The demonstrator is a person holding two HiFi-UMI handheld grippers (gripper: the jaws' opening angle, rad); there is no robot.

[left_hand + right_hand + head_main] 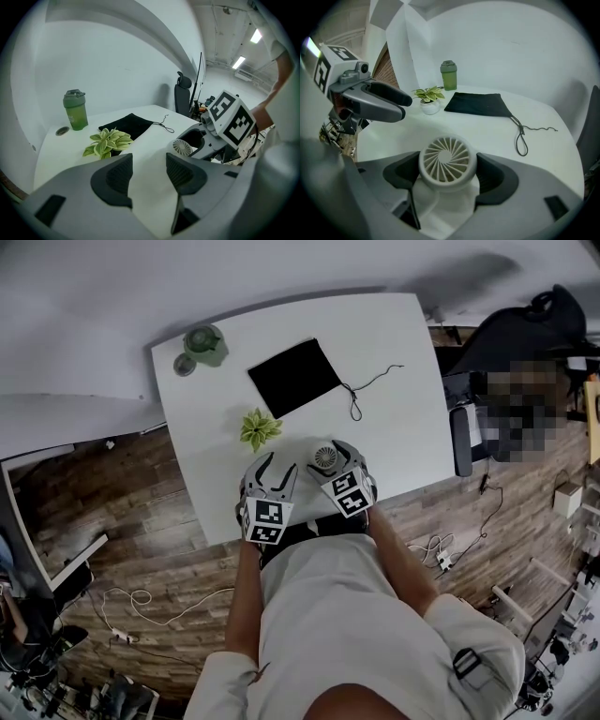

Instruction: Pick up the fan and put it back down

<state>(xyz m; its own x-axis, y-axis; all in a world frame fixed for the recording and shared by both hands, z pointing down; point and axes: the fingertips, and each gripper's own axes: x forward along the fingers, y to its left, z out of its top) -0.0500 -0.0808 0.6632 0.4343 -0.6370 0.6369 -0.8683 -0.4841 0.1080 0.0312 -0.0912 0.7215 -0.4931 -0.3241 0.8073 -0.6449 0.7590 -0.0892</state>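
Note:
A small white fan (447,161) with a round grille stands near the front edge of the white table (394,343). My right gripper (447,172) is shut on it, one dark pad pressed to each side of its round head. The head view shows the fan (325,457) just ahead of the right gripper's marker cube. In the left gripper view the fan (182,147) sits inside the right gripper's fingers (206,140). My left gripper (149,173) hangs open over bare tabletop to the left of the fan, nothing between its pads; in the head view it (274,470) is beside the right one.
A small potted plant (260,428) stands just beyond the left gripper. Farther back lie a black pouch (293,377) with a loose cord (361,395), a green bottle (203,343) and its lid (185,365). A dark chair (525,343) stands right of the table.

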